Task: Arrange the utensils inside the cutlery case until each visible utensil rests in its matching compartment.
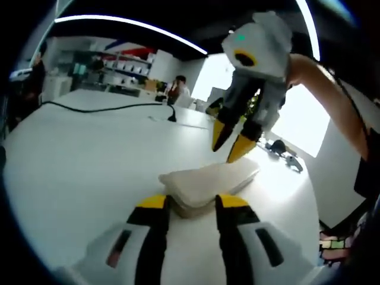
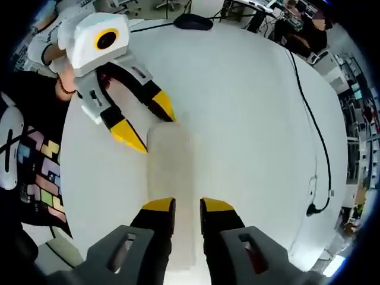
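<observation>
A pale, translucent oblong cutlery case (image 1: pixel 208 181) lies flat on the white table (image 1: pixel 71 166); I cannot make out what is inside it. My left gripper (image 1: pixel 193 203) is open at the case's near end, which lies between its yellow tips. My right gripper (image 1: pixel 231 147) hangs just above the case's far end with its tips slightly apart. In the right gripper view the case (image 2: pixel 171 160) runs lengthwise away from my open right gripper (image 2: pixel 187 206) and passes under its jaws. The left gripper (image 2: pixel 147 123) stands open at the case's far corner.
A black cable (image 1: pixel 107 108) crosses the table to a plug; the same cable (image 2: pixel 314 148) runs along the right side. A dark object (image 2: pixel 193 22) lies at the far edge. A person's arm (image 1: pixel 332 101) and patterned shirt (image 2: pixel 35 172) are close by. The table edge (image 1: pixel 300 196) curves nearby.
</observation>
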`<state>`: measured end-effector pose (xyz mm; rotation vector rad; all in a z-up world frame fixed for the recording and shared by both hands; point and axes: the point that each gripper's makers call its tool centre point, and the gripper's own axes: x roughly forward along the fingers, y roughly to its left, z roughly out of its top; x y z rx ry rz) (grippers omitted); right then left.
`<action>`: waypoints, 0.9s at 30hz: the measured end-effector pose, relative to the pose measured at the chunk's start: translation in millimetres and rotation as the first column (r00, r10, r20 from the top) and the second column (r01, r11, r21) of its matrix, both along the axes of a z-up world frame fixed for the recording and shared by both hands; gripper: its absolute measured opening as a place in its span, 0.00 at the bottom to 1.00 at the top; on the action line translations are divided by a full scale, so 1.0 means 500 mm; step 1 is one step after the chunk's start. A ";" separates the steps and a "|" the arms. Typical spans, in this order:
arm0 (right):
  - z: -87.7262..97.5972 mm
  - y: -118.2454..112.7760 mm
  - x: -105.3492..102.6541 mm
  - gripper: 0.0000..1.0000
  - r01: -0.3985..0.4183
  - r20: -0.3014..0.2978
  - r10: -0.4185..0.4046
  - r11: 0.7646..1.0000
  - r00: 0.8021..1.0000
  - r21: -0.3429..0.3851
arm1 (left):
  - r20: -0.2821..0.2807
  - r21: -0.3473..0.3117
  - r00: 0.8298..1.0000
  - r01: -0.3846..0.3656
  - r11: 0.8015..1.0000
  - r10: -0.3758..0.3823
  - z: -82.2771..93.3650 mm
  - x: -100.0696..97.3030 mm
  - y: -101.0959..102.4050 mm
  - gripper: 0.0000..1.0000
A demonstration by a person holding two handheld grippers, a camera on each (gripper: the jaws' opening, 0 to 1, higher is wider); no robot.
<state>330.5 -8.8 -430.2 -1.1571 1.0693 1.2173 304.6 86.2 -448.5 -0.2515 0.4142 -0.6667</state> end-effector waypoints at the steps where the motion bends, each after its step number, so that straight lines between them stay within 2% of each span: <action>1: 0.000 -0.018 0.000 0.17 0.014 -0.001 -0.014 1.000 1.000 0.005 | 0.000 -0.001 1.000 0.000 1.000 0.000 0.000 -0.001 -0.001 0.33; 3: -0.002 -0.056 -0.005 0.17 0.017 -0.005 -0.017 1.000 1.000 0.016 | -0.001 -0.001 1.000 -0.002 1.000 0.002 0.000 -0.002 -0.001 0.33; 6: -0.010 -0.119 -0.014 0.17 0.029 -0.019 -0.029 0.999 0.999 -0.016 | -0.002 -0.002 1.000 -0.005 1.000 0.005 0.000 0.000 -0.003 0.33; 12: -0.015 -0.179 -0.005 0.17 0.072 -0.032 -0.073 0.997 0.997 -0.014 | -0.003 0.000 1.000 -0.004 1.000 0.004 -0.002 0.006 0.000 0.33; 18: -0.029 -0.214 -0.013 0.19 0.077 -0.049 -0.079 0.996 0.996 -0.036 | -0.004 0.001 1.000 -0.003 1.000 0.003 -0.004 0.009 0.003 0.33; 21: -0.037 -0.215 -0.017 0.20 0.046 -0.059 -0.048 0.999 0.997 -0.026 | -0.004 0.000 1.000 -0.002 1.000 0.002 -0.005 0.009 0.004 0.33; 27: -0.040 -0.214 -0.020 0.20 0.055 -0.078 -0.057 0.998 0.995 -0.027 | -0.006 0.000 1.000 0.000 1.000 0.000 -0.005 0.007 0.006 0.33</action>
